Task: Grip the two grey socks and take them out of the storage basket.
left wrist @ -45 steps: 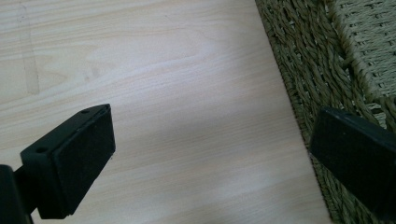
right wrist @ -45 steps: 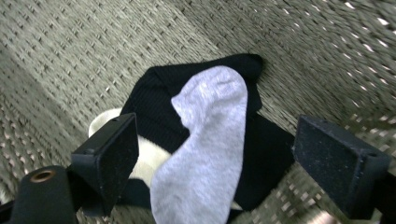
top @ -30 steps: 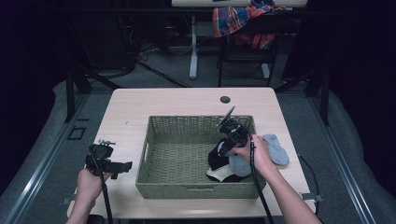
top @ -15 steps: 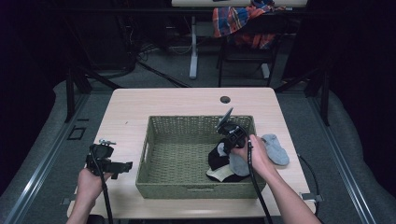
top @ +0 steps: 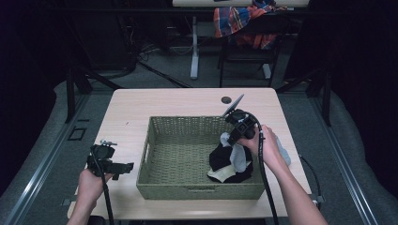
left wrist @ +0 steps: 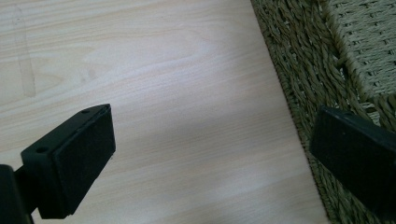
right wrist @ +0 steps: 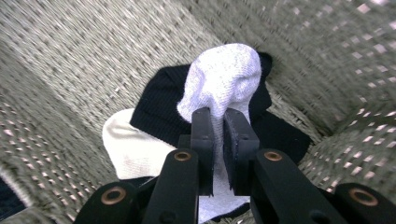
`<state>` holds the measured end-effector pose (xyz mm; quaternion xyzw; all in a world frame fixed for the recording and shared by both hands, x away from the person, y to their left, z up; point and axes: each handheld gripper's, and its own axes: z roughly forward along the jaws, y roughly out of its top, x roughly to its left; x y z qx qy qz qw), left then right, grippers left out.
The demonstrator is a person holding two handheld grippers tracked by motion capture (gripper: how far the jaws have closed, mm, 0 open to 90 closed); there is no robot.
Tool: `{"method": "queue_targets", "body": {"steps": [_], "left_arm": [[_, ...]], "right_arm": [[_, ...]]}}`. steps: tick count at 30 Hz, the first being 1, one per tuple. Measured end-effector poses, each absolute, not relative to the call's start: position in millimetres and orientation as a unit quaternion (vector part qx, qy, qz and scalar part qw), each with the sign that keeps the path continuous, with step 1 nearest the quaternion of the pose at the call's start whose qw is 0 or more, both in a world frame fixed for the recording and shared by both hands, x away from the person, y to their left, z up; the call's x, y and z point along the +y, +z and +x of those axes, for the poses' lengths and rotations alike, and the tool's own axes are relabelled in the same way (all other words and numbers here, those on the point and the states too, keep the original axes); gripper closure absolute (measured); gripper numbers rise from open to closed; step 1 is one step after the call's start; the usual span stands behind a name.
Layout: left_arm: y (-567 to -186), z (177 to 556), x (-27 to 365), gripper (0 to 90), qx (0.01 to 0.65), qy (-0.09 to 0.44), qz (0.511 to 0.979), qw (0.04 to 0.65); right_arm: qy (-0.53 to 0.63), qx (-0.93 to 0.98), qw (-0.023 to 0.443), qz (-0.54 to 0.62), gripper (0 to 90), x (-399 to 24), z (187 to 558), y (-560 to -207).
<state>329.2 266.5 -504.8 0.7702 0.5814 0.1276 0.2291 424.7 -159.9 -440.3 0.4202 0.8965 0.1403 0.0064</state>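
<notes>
1. Dark floor and chair legs surround a pale wooden table that carries a woven basket.
2. At the basket's right end, the right gripper has its jaws pinched tight on a white sock; they have just been closing on it.
3. That sock hangs from the pads above a black sock and a cream sock lying on the basket floor.
4. A grey-blue sock lies on the table just beside the basket's right wall.
5. Left of the basket, the left gripper hovers over bare wood, jaws wide apart and holding nothing.
</notes>
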Motion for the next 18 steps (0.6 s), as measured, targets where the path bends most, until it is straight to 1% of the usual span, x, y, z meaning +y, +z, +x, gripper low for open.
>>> {"method": "queue_targets", "body": {"steps": [9, 10, 18], "left_arm": [[-505.0, 329.3, 266.4, 0.7, 0.582, 0.129, 0.770, 0.229], [-504.9, 329.2, 266.7, 0.7, 0.582, 0.128, 0.770, 0.227], [-505.6, 329.4, 266.9, 0.7, 0.583, 0.128, 0.770, 0.227]], "right_arm": [[0.134, 0.903, 0.012, 0.408, 83.9, -152.7, 423.2, -417.6], [0.134, 0.904, 0.014, 0.406, 83.9, -150.1, 423.0, -411.0], [0.145, 0.903, 0.027, 0.403, 83.9, -156.2, 423.7, -388.3]]}}
